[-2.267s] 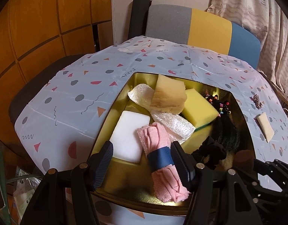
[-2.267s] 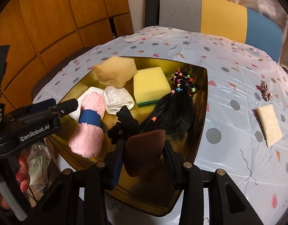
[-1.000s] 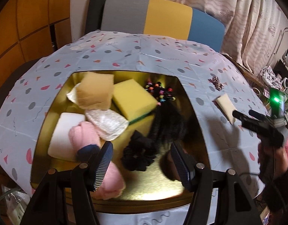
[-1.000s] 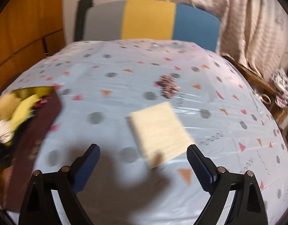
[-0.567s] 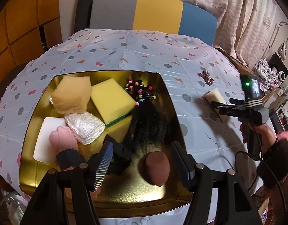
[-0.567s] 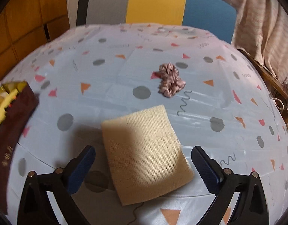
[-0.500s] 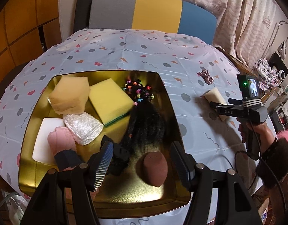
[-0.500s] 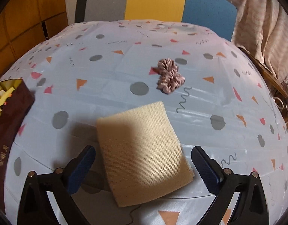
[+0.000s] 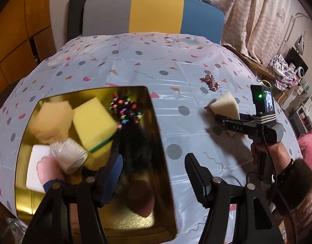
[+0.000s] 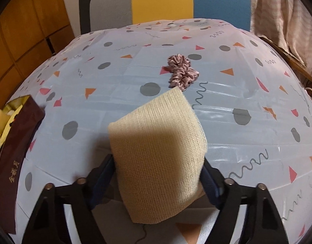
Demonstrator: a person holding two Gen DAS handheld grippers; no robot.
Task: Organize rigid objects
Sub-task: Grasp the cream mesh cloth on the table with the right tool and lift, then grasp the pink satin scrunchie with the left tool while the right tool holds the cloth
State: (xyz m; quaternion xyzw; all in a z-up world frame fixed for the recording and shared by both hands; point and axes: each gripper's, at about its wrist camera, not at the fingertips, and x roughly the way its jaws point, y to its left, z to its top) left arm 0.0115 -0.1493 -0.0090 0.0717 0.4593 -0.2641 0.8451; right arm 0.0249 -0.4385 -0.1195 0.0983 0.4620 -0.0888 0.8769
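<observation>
My right gripper [image 10: 157,174] is shut on a beige mesh sponge [image 10: 158,148] and holds it tilted up off the patterned tablecloth [image 10: 237,93]; the sponge also shows in the left wrist view [image 9: 225,107]. A pink scrunchie [image 10: 181,72] lies just beyond it. My left gripper [image 9: 154,174] is open and empty above the right edge of the gold tray [image 9: 166,183]. The tray holds a yellow sponge [image 9: 93,120], an orange sponge [image 9: 51,122], a white block [image 9: 35,164], a black hairpiece with coloured beads [image 9: 131,142], a brown egg-shaped sponge [image 9: 141,201] and a pink cloth [image 9: 47,170].
A grey, yellow and blue chair [image 9: 152,14] stands behind the table. Curtains [image 9: 257,20] hang at the right. A dark brown box side [image 10: 11,162] shows at the left of the right wrist view. Wooden panels [image 9: 13,30] are at the left.
My right gripper has closed on the beige sponge and tipped it up off the cloth. My left gripper has shifted right, toward the tray's right edge.
</observation>
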